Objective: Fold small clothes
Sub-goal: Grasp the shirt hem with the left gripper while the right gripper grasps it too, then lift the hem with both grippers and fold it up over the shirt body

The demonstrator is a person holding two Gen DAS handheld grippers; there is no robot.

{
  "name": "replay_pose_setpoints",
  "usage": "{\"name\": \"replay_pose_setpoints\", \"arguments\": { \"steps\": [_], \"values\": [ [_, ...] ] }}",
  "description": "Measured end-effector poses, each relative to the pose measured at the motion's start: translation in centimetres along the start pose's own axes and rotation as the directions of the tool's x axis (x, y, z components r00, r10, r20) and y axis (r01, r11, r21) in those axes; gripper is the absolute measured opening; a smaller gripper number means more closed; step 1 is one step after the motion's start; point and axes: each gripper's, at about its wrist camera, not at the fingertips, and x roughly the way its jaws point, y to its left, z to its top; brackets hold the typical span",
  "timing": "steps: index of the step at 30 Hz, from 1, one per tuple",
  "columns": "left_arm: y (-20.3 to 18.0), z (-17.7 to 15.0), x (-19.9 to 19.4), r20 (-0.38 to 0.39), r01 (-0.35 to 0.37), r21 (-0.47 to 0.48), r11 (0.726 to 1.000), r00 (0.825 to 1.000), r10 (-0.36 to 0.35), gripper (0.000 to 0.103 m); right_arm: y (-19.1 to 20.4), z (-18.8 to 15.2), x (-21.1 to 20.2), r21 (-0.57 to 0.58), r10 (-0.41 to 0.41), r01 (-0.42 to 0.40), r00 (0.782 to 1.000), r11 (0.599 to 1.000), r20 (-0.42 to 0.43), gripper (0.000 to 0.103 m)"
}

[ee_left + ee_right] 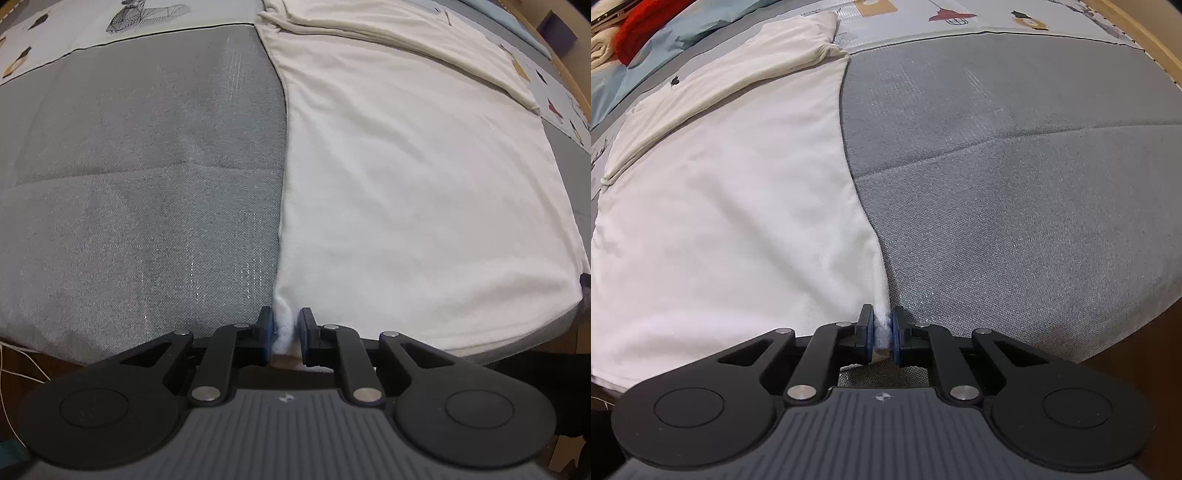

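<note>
A white garment [413, 177] lies flat on a grey bedcover [140, 192], its sleeves folded across the far part. In the left wrist view my left gripper [285, 334] pinches the garment's near left corner, a bunch of white cloth pressed between the blue pads. The right wrist view shows the same garment [731, 206] spread to the left, with my right gripper [881, 334] shut on its near right corner at the bed's front edge. A small dark mark [675, 81] sits near the garment's far end.
A patterned white and grey sheet [960, 18] runs along the far side of the bed. Red cloth [646, 26] and a rolled cream item [600, 48] lie at the far left in the right wrist view. A wooden bed frame [1145, 40] borders the right side.
</note>
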Motion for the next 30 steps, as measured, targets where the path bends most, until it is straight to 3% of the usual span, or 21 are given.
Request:
{"name": "replay_pose_setpoints", "arguments": {
  "steps": [2, 6, 11, 17, 21, 27, 30],
  "values": [
    [-0.1, -0.1, -0.1, 0.008, -0.001, 0.001, 1.0, 1.0, 0.001, 0.008, 0.0, 0.0, 0.0, -0.003, 0.002, -0.002, 1.0, 1.0, 0.001, 0.01],
    [-0.8, -0.3, -0.9, 0.046, -0.003, 0.017, 1.0, 0.999, 0.002, 0.007, -0.1, 0.1, -1.0, 0.016, 0.029, -0.03, 0.998, 0.999, 0.048, 0.007],
    [-1.3, -0.8, -3.8, 0.142, 0.02, 0.057, 0.998, 0.989, -0.028, 0.006, -0.6, 1.0, -4.4, 0.037, 0.141, -0.15, 0.974, 0.988, 0.178, 0.007],
    [-1.2, -1.4, -9.6, 0.272, 0.097, 0.069, 0.993, 0.956, -0.112, 0.006, -1.6, 1.8, -10.8, 0.023, 0.293, -0.319, 0.894, 0.947, 0.339, 0.006],
    [-1.1, -2.5, -15.2, 0.374, 0.122, 0.097, 0.988, 0.915, -0.149, 0.005, -2.8, 1.7, -15.3, -0.011, 0.35, -0.38, 0.842, 0.925, 0.409, 0.006],
    [1.0, -6.9, -23.9, 0.473, 0.168, 0.121, 0.978, 0.857, -0.205, 0.005, -6.1, -2.0, -22.8, -0.006, 0.437, -0.504, 0.742, 0.864, 0.508, 0.006],
    [2.3, -9.0, -26.7, 0.498, 0.201, 0.104, 0.974, 0.837, -0.226, 0.005, -7.2, -4.1, -24.7, 0.004, 0.441, -0.529, 0.712, 0.848, 0.547, 0.006]
  ]
}}
